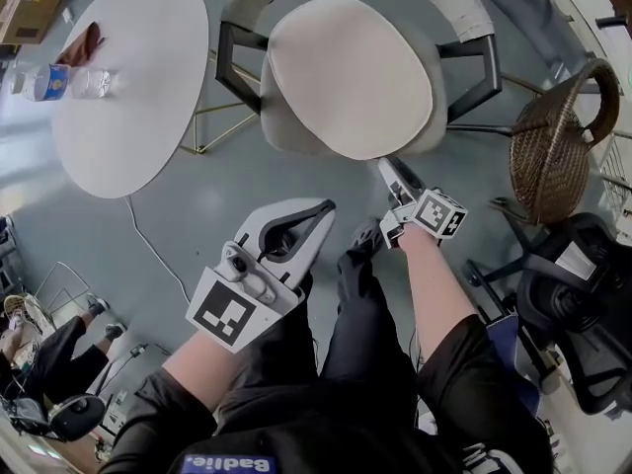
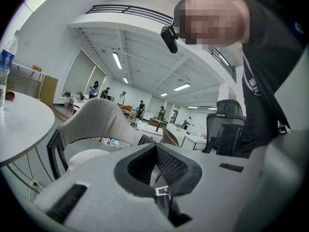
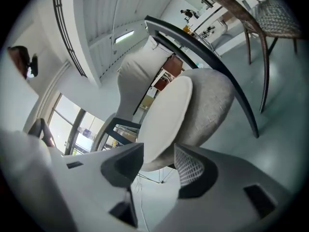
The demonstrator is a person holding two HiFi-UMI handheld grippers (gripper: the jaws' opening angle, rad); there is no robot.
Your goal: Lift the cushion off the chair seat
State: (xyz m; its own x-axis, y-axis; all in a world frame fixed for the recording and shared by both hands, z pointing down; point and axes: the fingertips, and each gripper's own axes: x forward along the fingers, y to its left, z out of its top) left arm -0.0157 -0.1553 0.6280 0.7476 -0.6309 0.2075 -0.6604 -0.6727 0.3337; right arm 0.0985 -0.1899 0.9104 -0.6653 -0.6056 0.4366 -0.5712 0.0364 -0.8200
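Sitting flat on the chair [image 1: 272, 131] seat, the cushion [image 1: 351, 77] is off-white, rounded, and covers most of the grey upholstery; nothing is gripping it.

Right gripper [image 1: 395, 178]: jaws spread wide, nothing pinched; tip points at the seat's near edge, just beside it in the head view; the right gripper view shows the cushion [image 3: 164, 117] and grey seat [image 3: 212, 105] rim lined up with the gap between the pads [image 3: 190, 166]; pads not pressing on either; can't tell if the tips touch the rim.

Left gripper [image 1: 324, 207]: jaws pressed together, empty; it sits back from the chair, over the person's knees, well short of the seat; the left gripper view has the closed pads [image 2: 169, 166] in front, with the cushion [image 2: 87, 157] and backrest [image 2: 96, 120] beyond, to the left.

Surroundings: round white table [image 1: 128, 87] left of the chair, with a water bottle [image 1: 59, 82] lying on it and a small red item [image 1: 84, 42] near it; wicker chair [image 1: 553, 156] to the right; black office chair [image 1: 583, 304] lower right; white cable [image 1: 153, 250] across the grey floor.
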